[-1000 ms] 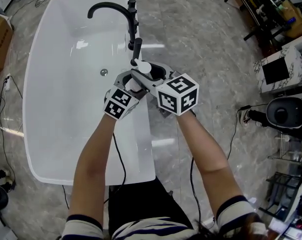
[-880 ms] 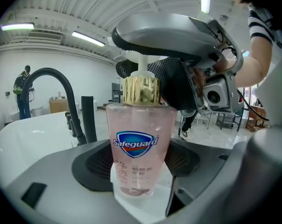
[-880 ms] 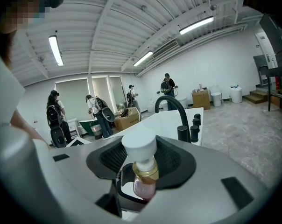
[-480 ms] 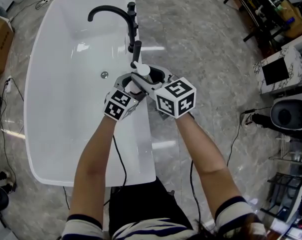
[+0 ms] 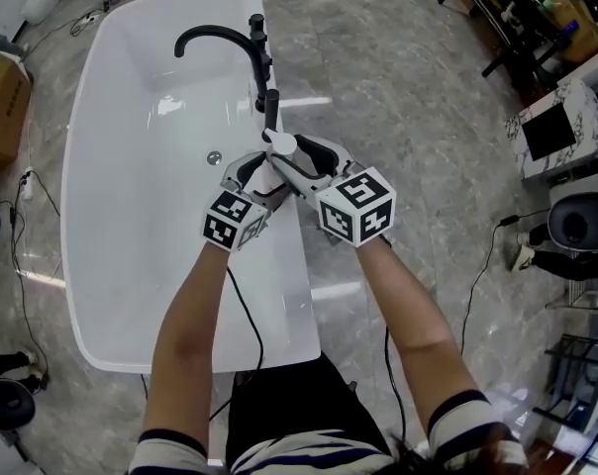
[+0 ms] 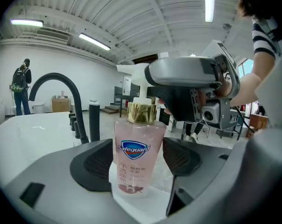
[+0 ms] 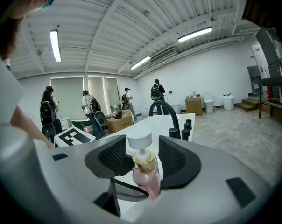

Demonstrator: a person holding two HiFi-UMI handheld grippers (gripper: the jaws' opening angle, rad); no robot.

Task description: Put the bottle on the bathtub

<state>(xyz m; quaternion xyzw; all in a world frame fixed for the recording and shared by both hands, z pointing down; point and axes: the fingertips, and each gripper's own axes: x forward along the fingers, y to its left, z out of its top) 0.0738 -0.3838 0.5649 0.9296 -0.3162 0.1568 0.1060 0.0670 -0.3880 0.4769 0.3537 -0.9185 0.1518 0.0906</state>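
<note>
Pink, translucent liquid filled the bottle (image 6: pixel 134 153), a rounded clear-plastic flask with a blue shield label, a ribbed gold collar and a white pump. It stood upright on the flat white rim of the tub (image 5: pixel 170 265), at the centre of the head view, just below the base of the faucet (image 5: pixel 215 36).

In the left gripper view, the left hand-held gripper (image 6: pixel 135 157) was clamped on the bottle: its two dark, mesh-textured pads (image 6: pixel 92 164) pressed the flask's sides at label height. In the head view this hand-held gripper (image 5: pixel 254 166) sat left of centre, its checkered cube (image 5: pixel 230 221) pointing down-left.

The right hand-held gripper (image 7: pixel 142 155) was higher, at the bottle's top. Its jaws stood apart on either side of the collar and pump of the bottle (image 7: pixel 143 169), with a gap showing on the left side; whether the right pad touched the shoulder could not be told. In the head view it (image 5: pixel 304 156) lay right of centre, its cube (image 5: pixel 356 204) beside the left one.

The tub was glossy, smooth and oval, taking the left half of the head view. Its faucet was matte black, a thin arched tube at the upper left with short cylindrical knobs beside it. Grey marbled floor (image 5: pixel 408 87) filled the upper right.
</note>
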